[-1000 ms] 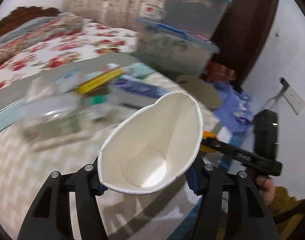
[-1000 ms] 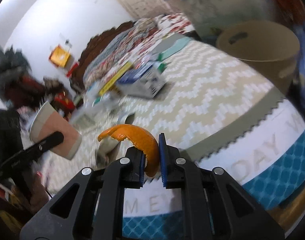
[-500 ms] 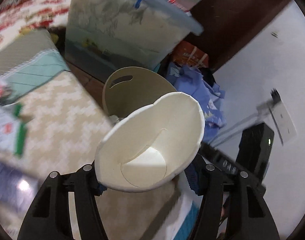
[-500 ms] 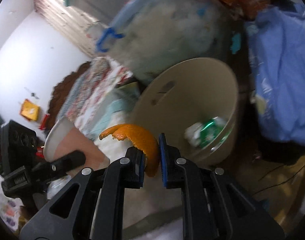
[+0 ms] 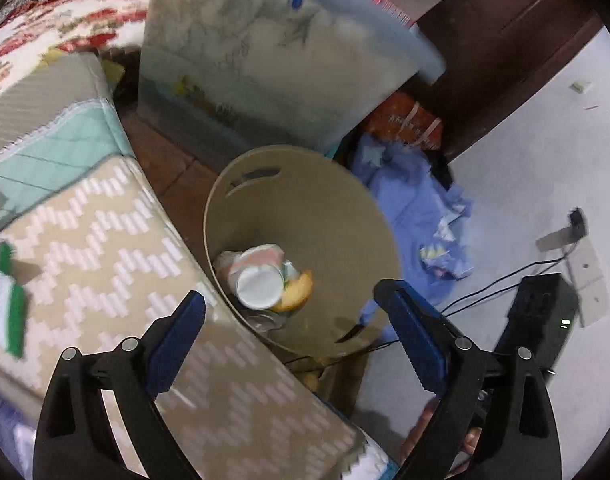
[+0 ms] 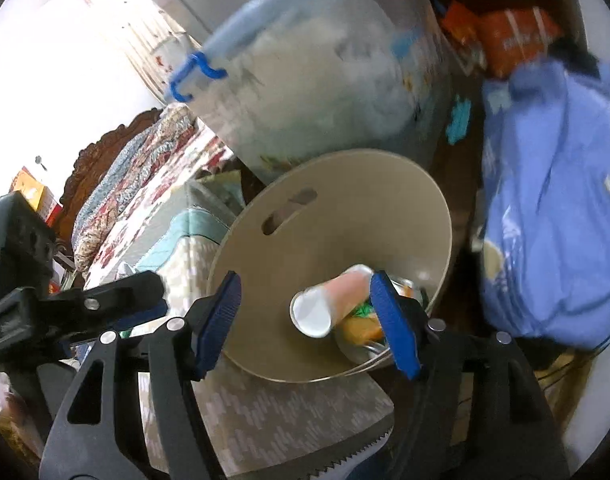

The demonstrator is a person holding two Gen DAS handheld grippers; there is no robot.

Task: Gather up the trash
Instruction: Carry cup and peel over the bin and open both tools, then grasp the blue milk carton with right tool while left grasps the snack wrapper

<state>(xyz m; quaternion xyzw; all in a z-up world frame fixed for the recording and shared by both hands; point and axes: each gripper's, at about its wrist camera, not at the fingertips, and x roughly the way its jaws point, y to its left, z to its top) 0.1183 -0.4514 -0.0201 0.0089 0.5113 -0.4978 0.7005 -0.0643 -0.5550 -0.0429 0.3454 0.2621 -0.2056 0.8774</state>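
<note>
**Both grippers wide over the bin**

The left gripper (image 5: 291, 312) holds nothing, its fingers (image 5: 177, 334) spread wide. Ahead and between them, the tan bin (image 5: 325, 208) holds a paper cup (image 5: 259, 276) on its side, orange peel (image 5: 299, 292) touching it. The right gripper (image 6: 305, 316) is likewise wide and empty, the cup (image 6: 325, 304) lying between its fingers (image 6: 219, 320).

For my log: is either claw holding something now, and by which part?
Nothing. Left claw and right claw are open; cup and peel lie in bin.
</note>
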